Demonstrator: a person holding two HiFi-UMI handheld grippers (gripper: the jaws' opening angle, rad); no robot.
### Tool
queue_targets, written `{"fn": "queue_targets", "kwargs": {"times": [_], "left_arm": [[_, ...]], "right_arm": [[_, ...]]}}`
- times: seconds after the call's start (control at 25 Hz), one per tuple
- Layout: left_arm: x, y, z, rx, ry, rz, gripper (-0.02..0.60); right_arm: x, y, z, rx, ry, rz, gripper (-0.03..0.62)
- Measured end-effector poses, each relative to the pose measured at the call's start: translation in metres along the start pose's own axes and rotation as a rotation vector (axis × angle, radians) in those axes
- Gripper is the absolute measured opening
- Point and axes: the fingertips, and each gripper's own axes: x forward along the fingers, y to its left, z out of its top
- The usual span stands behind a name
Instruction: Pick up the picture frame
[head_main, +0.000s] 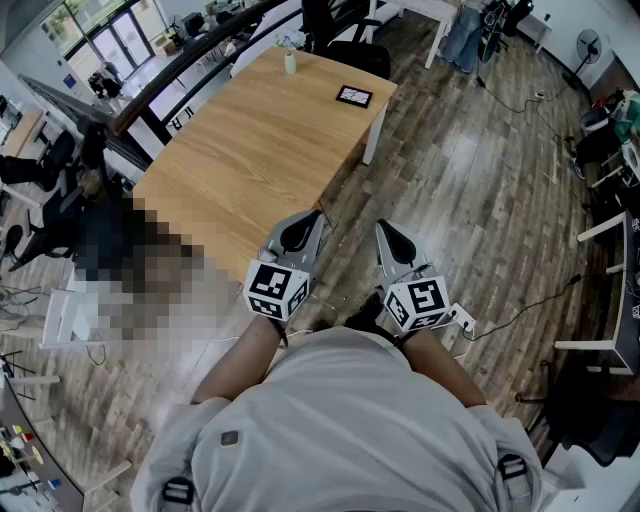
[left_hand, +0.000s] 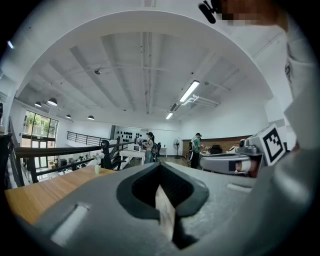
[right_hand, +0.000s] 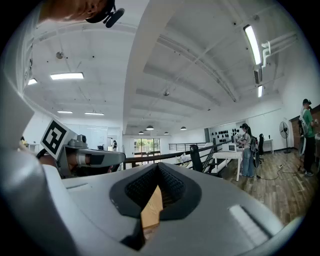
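- Nearest, low in the head view: grey shirt (head_main: 350, 420) of the person, both forearms stretched out ahead of it.
- Just beyond: left gripper (head_main: 300, 228) and right gripper (head_main: 392, 238), side by side, a gap between them, both held level.
- Left gripper at the near right corner of the table (head_main: 250, 160); right gripper over the wooden floor (head_main: 470, 170) just off that corner.
- Left gripper view: jaws pressed together, nothing gripped.
- Right gripper view: jaws likewise pressed together, nothing gripped.
- Picture frame (head_main: 354, 96): dark-rimmed, flat on the tabletop near the far right corner, close to the right edge, well apart from both grippers.
- Small green bottle (head_main: 290, 63) at the far edge, left of the picture frame.
- Long stretch of bare wood from the near corner up to the picture frame.
- Broad strip of floor along the table's right edge; cable (head_main: 520, 310) trailing across it further right.
- Black chair (head_main: 355, 50) against the table's far edge; dark railing (head_main: 190, 50) along its left side.
- Black-and-white square patterns on the marker cube (head_main: 277, 290) of the left gripper and on its twin (head_main: 418, 303) on the right; other print too small to read.
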Motion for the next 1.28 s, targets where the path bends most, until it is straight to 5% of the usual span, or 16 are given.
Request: {"fn": "queue_targets", "kwargs": {"times": [0.68, 1.28], "left_arm": [[0.053, 0.006, -0.011, -0.032, 0.037, 0.005, 0.003], [0.235, -0.034, -0.007, -0.028, 0.053, -0.079, 0.003]], "right_arm": [[0.023, -0.045, -0.008, 0.010, 0.014, 0.014, 0.008], [0.040, -0.224, -0.001, 0.043, -0.010, -0.041, 0.009]]}}
